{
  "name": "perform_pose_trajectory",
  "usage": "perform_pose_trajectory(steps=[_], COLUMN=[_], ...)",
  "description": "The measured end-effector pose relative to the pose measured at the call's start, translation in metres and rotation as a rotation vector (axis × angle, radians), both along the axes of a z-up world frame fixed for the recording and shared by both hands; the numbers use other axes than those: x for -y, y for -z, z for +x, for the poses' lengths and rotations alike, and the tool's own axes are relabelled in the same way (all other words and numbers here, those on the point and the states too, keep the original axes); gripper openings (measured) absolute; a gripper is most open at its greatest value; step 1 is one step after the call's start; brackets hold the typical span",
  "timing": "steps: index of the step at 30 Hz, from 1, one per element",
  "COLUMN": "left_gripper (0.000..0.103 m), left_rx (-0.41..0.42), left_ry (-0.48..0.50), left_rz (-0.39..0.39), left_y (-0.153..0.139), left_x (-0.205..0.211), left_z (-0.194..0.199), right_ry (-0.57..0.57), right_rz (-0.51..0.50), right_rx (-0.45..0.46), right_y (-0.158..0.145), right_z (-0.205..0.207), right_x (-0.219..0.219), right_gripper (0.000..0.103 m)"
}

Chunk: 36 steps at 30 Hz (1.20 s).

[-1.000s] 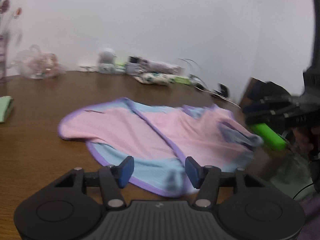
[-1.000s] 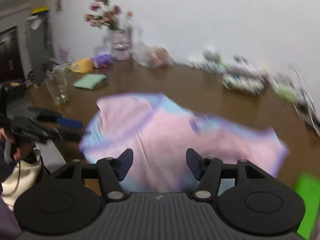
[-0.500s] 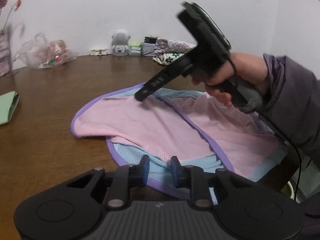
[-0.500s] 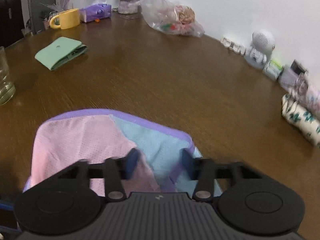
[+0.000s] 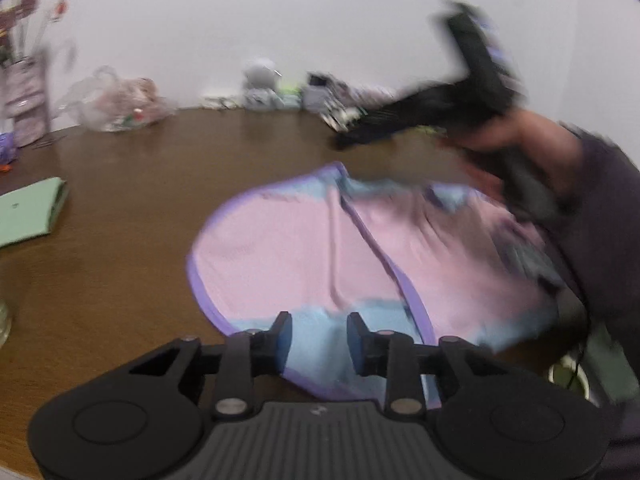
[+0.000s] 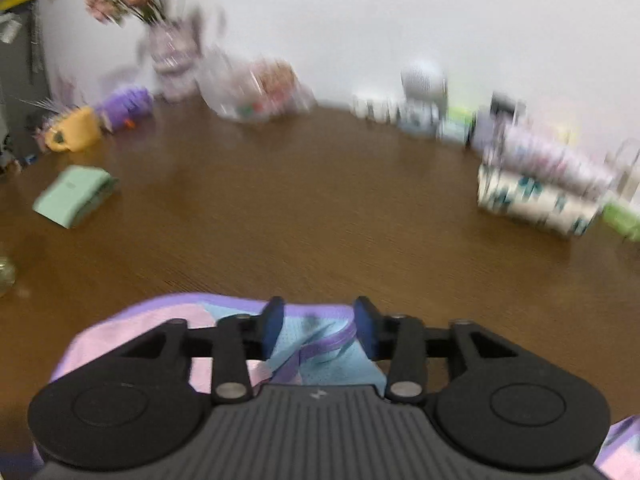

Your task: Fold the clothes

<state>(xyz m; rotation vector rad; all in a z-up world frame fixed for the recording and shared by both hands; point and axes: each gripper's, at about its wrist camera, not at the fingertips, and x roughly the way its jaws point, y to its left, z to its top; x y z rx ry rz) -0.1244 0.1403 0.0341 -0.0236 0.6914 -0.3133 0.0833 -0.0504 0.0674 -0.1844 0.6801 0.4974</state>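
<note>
A pink garment (image 5: 300, 252) with pale blue panels and purple trim lies spread on the brown table (image 5: 140, 200). My left gripper (image 5: 318, 336) is at its near blue hem; the jaws are opening, with the hem between the pads and not pressed. In the right wrist view my right gripper (image 6: 320, 322) is over the garment's far edge (image 6: 320, 344); its jaws are opening too, and a loose bunch of blue cloth and purple trim sits between the pads. From the left wrist view, the right gripper (image 5: 440, 108) hovers blurred above the far right of the garment, held by a hand (image 5: 532, 140).
A folded green cloth (image 6: 74, 196) lies at the left. Along the wall stand a flower vase (image 6: 168, 52), a yellow mug (image 6: 74, 134), a clear plastic bag (image 6: 256, 88), a white figure (image 6: 424, 80) and patterned pouches (image 6: 540, 192). A glass (image 6: 6, 272) sits at the left edge.
Both grippers' jaws narrowed onto the garment's edges and have since widened. The right gripper swung across to the garment's far edge. The garment now lies flatter and more spread out.
</note>
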Motion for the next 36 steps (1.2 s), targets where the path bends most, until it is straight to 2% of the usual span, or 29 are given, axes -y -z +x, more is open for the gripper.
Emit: perform_pose_trajectory(steps=[2, 3, 4, 5, 8, 9, 10, 13, 18, 22, 27, 36], left_gripper=[0.037, 0.044, 0.050, 0.051, 0.056, 0.063, 0.069, 0.070, 0.071, 0.071, 0.072, 0.072], left_rx=[0.021, 0.030, 0.031, 0.025, 0.038, 0.044, 0.046, 0.051, 0.037, 0.024, 0.044, 0.075], left_ry=[0.002, 0.017, 0.051, 0.102, 0.238, 0.278, 0.303, 0.349, 0.318, 0.268, 0.247, 0.207], left_rz=[-0.055, -0.088, -0.126, -0.161, -0.224, -0.236, -0.228, -0.191, -0.141, -0.108, -0.107, -0.092], left_y=[-0.006, -0.008, -0.008, -0.007, 0.000, 0.002, 0.005, 0.014, 0.024, 0.031, 0.034, 0.028], left_x=[-0.002, -0.001, 0.002, 0.007, 0.018, 0.022, 0.025, 0.033, 0.041, 0.045, 0.041, 0.039], left_z=[0.004, 0.006, 0.007, 0.007, 0.002, -0.001, -0.004, -0.014, -0.018, -0.017, -0.023, -0.030], right_ry=[-0.012, -0.019, -0.031, -0.044, -0.068, -0.068, -0.066, -0.025, 0.076, 0.099, 0.080, 0.042], right_rz=[0.025, 0.048, 0.088, 0.129, 0.229, 0.244, 0.257, 0.280, 0.224, 0.224, 0.212, 0.184], right_rx=[0.043, 0.060, 0.059, 0.056, 0.033, 0.038, 0.041, 0.041, 0.035, 0.012, 0.019, 0.058], right_y=[-0.017, -0.025, -0.028, -0.031, -0.021, -0.016, -0.011, 0.003, 0.023, 0.041, 0.054, 0.057], right_z=[-0.020, -0.032, -0.044, -0.055, -0.091, -0.105, -0.117, -0.148, -0.180, -0.192, -0.205, -0.220], right_x=[0.010, 0.017, 0.025, 0.033, 0.060, 0.070, 0.081, 0.116, 0.160, 0.179, 0.179, 0.173], right_gripper=[0.051, 0.054, 0.062, 0.068, 0.068, 0.068, 0.068, 0.068, 0.071, 0.073, 0.074, 0.076])
